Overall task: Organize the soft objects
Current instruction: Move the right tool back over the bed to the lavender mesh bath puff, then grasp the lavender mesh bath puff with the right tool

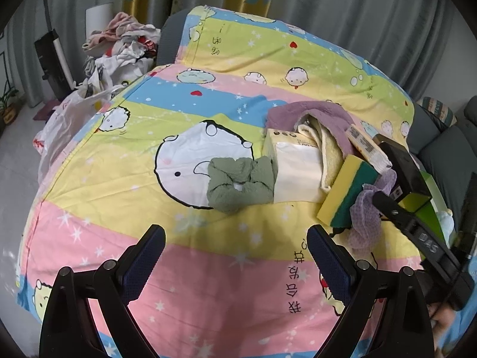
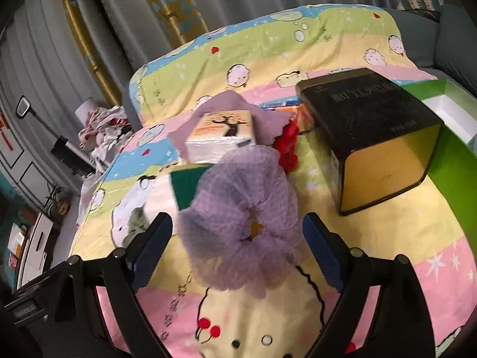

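Lying sideways: black tin [image 2: 375,137], interior unseen.

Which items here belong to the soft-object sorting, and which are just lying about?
Part of the job:
purple scrunchie, between the right hand-held gripper pads
green scrunchie
purple towel
yellow-green sponge
tissue pack

Just lying about:
clothes pile
plastic bag
curtains

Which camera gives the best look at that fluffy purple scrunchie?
The right wrist view: the purple scrunchie fills the middle of the picture, lying between the right gripper fingers, which do not press on it. The left wrist view shows only part of it at the right edge, beside the sponge.
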The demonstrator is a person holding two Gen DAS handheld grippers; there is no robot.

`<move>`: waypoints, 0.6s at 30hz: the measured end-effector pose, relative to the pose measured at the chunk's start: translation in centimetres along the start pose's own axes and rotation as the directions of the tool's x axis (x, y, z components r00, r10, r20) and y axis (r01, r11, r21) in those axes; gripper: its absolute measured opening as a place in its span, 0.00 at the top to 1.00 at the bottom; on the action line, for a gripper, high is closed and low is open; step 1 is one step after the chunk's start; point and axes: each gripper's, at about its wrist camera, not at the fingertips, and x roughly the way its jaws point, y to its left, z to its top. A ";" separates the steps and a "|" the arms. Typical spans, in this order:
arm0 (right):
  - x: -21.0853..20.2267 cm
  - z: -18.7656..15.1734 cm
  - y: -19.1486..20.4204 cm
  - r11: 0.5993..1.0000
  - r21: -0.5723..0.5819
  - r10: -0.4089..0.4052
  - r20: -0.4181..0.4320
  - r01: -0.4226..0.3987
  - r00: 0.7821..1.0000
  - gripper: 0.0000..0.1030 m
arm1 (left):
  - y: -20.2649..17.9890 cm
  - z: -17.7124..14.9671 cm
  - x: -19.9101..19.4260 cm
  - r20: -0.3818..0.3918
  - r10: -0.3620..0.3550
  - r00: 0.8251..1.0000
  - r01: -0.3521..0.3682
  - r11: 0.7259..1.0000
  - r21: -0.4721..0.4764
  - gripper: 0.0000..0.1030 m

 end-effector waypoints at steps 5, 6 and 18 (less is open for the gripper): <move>0.4 -0.7 0.0 0.999 -0.041 -0.005 -0.039 0.004 0.999 0.90 | -0.5 -0.1 0.2 -0.020 -0.020 1.000 0.021 1.000 0.023 0.07; -0.4 -0.8 0.3 0.998 -0.054 0.012 -0.034 -0.014 0.999 0.93 | -0.6 0.0 0.2 -0.023 -0.023 0.999 0.024 0.999 0.026 0.07; -3.9 -2.0 2.4 0.993 -0.117 0.012 -0.136 -0.029 0.991 0.57 | -0.1 -0.2 0.2 -0.038 -0.045 0.998 0.045 0.999 -0.003 0.07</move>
